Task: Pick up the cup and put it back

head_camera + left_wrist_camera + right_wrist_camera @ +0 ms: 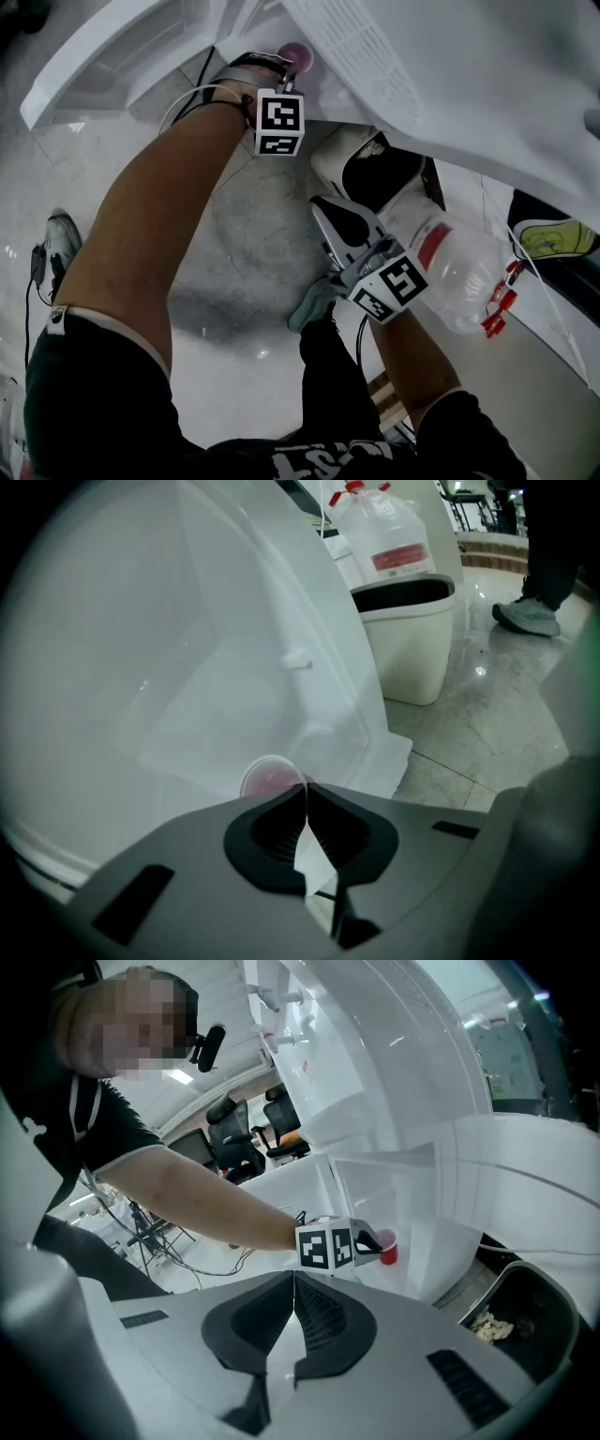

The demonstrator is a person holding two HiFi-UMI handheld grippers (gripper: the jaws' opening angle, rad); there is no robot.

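The cup (265, 778) is a small clear plastic one with red liquid in it, standing in a recess of a big white machine (169, 649). My left gripper (305, 794) is shut on the cup's near rim, which shows as a thin edge between the pads. In the right gripper view the same red cup (388, 1252) sits just beyond the left gripper (375, 1241) and its marker cube. From the head view, the left gripper (284, 67) reaches up to the cup (296, 53). My right gripper (293, 1283) is shut with nothing in it, held back near the bin (330, 216).
A white waste bin (330, 159) with a dark liner stands under the machine's overhang. A clear plastic bag (459, 272) with red ties lies to its right. Another person's shoe (530, 616) is on the glossy floor. Office chairs (248, 1119) stand far off.
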